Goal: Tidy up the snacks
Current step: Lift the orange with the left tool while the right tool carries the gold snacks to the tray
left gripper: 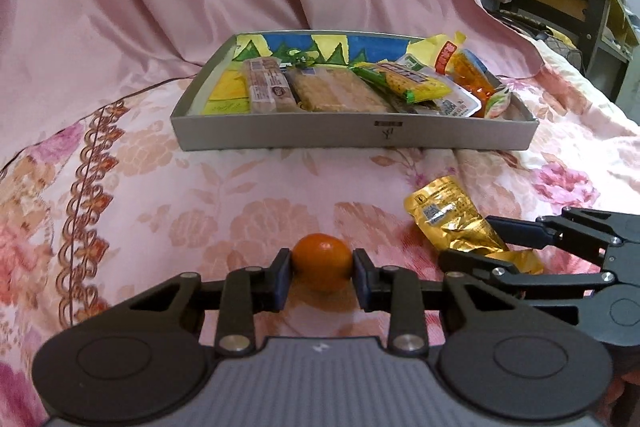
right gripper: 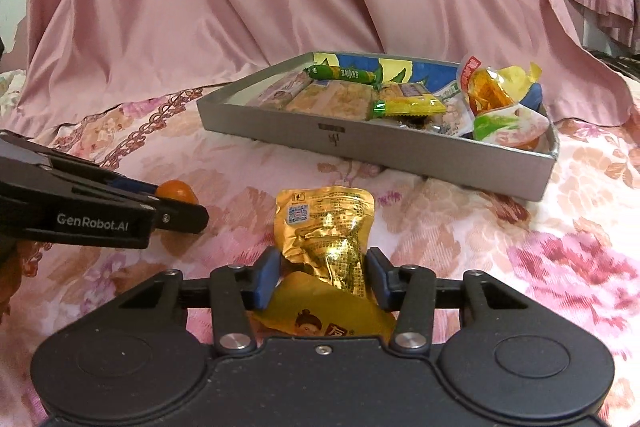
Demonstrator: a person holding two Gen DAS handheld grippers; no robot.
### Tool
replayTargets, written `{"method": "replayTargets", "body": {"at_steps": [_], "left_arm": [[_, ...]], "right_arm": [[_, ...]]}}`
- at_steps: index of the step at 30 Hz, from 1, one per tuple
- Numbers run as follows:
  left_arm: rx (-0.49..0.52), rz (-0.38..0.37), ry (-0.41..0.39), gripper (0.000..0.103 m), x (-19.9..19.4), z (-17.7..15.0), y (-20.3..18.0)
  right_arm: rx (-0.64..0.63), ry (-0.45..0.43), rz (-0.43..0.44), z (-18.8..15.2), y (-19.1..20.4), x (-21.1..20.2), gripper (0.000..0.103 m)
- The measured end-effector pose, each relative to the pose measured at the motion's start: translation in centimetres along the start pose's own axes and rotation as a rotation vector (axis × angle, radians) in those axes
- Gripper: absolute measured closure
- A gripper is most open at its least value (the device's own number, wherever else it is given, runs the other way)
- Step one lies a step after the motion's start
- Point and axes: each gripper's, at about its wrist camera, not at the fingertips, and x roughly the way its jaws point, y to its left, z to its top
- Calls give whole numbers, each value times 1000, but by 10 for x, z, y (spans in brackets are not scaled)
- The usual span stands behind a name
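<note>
The left gripper [left gripper: 321, 273] has its jaws closed on a small orange fruit [left gripper: 321, 265], one blue pad on each side of it. The right gripper [right gripper: 323, 277] holds a gold snack pouch [right gripper: 326, 235]; its jaws are pressed on the lower part of the pouch, and the top of the pouch sticks out forward beyond the pads. Both things are low over the flowered bedspread [left gripper: 248, 195].

The step in hand seems to be carrying both to the grey tray [left gripper: 352, 135], which lies ahead of both pairs of jaws. To do it well, each hand should lift high enough to pass the front wall of the tray. The round fruit can roll, so it is better to open the pads low over a free place. The pouch is soft and may bend.

In the tray are already wrapped biscuit bars [left gripper: 324, 93], a green and yellow packet [left gripper: 404, 83] and some other pouches piled ahead of the right jaws. The part ahead of the left jaws looks emptier.
</note>
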Motion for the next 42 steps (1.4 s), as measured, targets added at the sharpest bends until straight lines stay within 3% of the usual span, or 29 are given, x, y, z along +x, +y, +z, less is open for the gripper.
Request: {"method": "replayTargets", "body": {"at_steps": [13,25,42], "left_arm": [[-9,-61,2,68,-54,-33,-15],[-16,-85,-55,68,-92,-34,-14],[-42,-91,-69,68,-103,-36,-7]], "right_arm": [[22,14,-50,-21,28,-62,54],[92,-58,-114,-33,39,-116,54],[41,-102,-104,-34,55,-122,54]]}}
